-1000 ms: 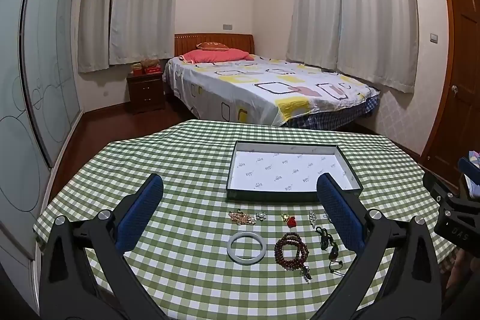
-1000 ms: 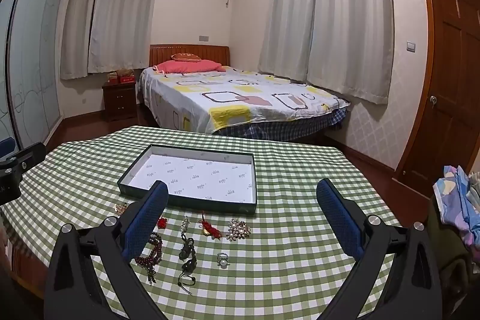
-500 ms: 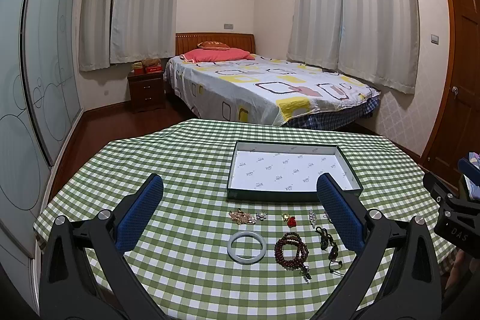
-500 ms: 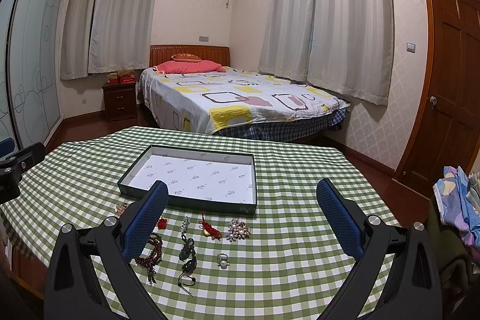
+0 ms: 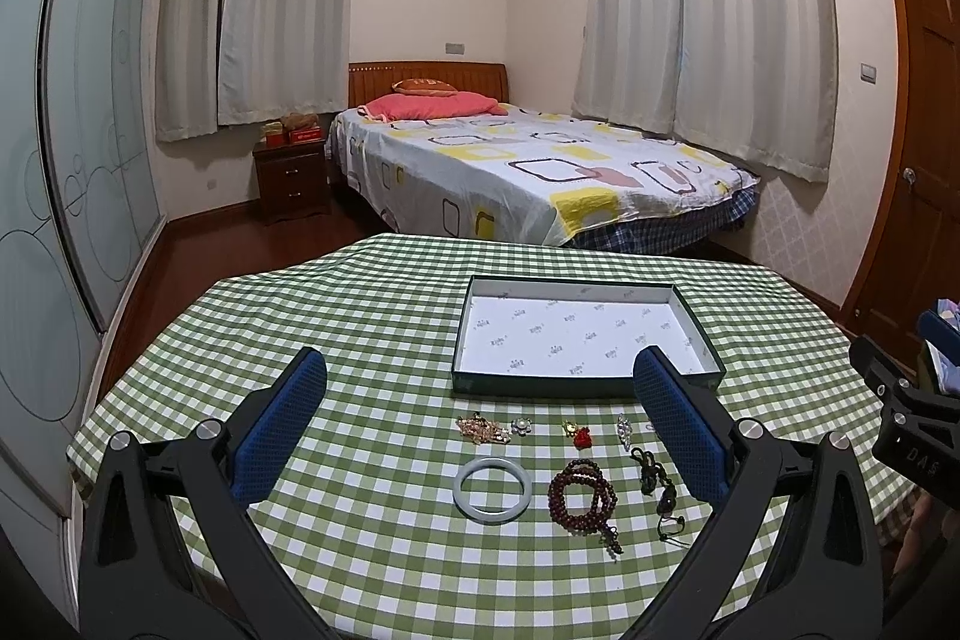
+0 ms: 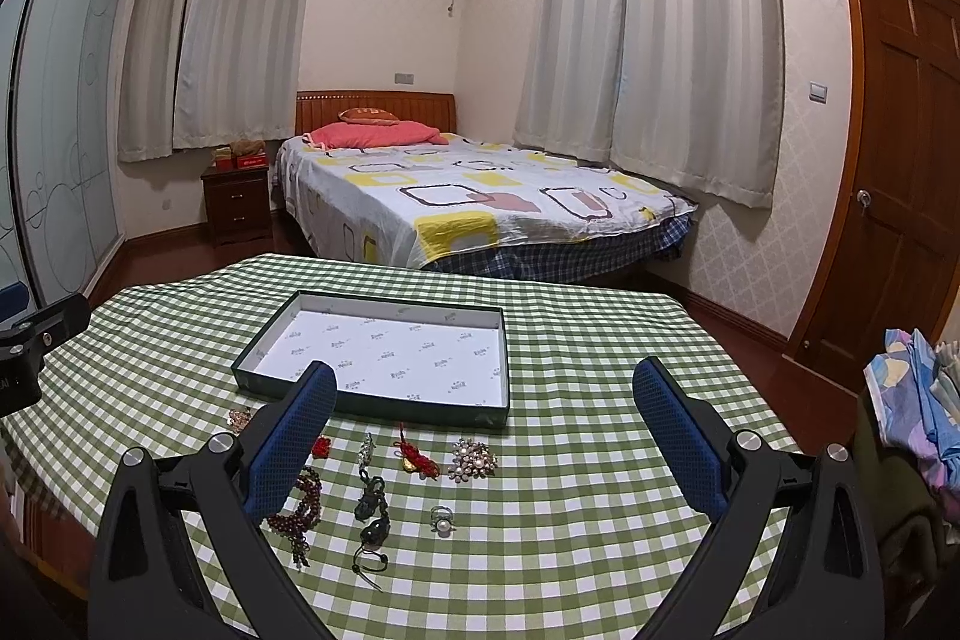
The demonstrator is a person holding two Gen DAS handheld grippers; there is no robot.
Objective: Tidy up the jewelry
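Green-checked cloth covers the table. Shallow dark-green cardboard tray is empty; jewelry, including pale jade bangle, lies near it. Left tool and right tool gape, unladen. Nothing sorted yet.

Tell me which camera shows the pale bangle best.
The left wrist view: the pale bangle lies whole and unobstructed on the checked cloth between the open fingers. In the right wrist view it does not show, likely hidden behind that gripper's left finger.
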